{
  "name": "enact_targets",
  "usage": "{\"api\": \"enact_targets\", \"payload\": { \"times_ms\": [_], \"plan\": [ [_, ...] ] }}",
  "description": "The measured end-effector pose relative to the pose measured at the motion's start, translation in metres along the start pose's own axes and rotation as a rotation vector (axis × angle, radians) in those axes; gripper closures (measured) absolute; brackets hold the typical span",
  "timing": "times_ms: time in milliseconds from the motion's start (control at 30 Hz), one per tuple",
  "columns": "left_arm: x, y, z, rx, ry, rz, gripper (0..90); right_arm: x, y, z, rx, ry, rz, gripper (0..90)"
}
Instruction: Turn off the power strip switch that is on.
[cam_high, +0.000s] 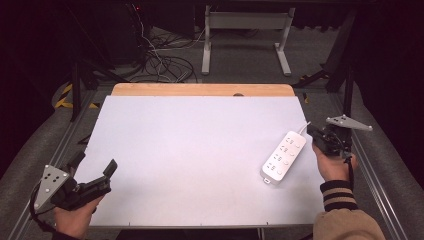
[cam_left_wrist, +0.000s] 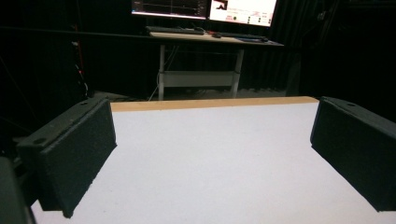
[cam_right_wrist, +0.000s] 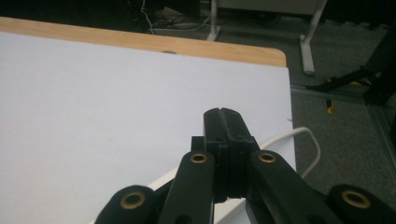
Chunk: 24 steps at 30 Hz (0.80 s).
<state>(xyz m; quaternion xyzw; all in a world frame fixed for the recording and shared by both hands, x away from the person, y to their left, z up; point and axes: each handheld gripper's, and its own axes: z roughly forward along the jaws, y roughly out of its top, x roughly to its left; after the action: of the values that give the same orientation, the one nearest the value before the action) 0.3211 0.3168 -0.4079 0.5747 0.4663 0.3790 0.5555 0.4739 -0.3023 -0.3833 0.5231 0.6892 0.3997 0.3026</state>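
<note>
- I see the left gripper (cam_high: 95, 172) at the near left corner of the counter (cam_high: 190, 150), jaws wide, nothing between them.
- The right gripper (cam_high: 320, 137) sits at the right edge, jaws pressed together, empty.
- A white power strip (cam_high: 283, 156) lies flat near the right edge, just beside the right gripper, its cable (cam_right_wrist: 299, 140) trailing off the counter.

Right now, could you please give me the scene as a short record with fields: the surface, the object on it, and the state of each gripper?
surface: white table top with a wooden strip along its far edge
object: white power strip, lying flat near the right edge, its white cable leading off at the far end
left gripper: open, jaws wide apart, at the near left corner, holding nothing
right gripper: shut, jaws pressed together with nothing between them, held beside the power strip's far end
</note>
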Motion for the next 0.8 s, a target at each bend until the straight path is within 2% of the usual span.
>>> {"api": "enact_targets", "payload": {
  "times_ms": [133,233,333,467,600,733,800],
  "plan": [
    [0.002,0.000,-0.004,-0.002,0.011,-0.002,0.7,-0.009,-0.007,0.012,0.056,-0.011,0.013,90.0],
    [0.004,0.000,-0.007,-0.002,0.019,0.000,0.9,-0.010,-0.009,0.018,0.081,-0.009,0.016,90.0],
    [0.006,-0.001,-0.013,-0.004,0.028,-0.002,0.9,-0.011,-0.015,0.032,0.136,-0.008,0.017,90.0],
    [0.007,-0.001,-0.018,-0.008,0.037,-0.001,1.0,-0.011,-0.016,0.039,0.155,-0.003,0.027,90.0],
    [0.010,-0.001,-0.026,-0.012,0.057,-0.006,1.1,-0.009,-0.017,0.048,0.194,-0.003,0.009,90.0],
    [0.012,-0.002,-0.031,-0.016,0.072,-0.011,1.2,-0.008,-0.020,0.055,0.230,0.006,0.017,90.0],
    [0.013,-0.002,-0.033,-0.015,0.078,-0.015,1.2,-0.005,-0.027,0.062,0.279,-0.016,-0.022,90.0]
  ]
}}
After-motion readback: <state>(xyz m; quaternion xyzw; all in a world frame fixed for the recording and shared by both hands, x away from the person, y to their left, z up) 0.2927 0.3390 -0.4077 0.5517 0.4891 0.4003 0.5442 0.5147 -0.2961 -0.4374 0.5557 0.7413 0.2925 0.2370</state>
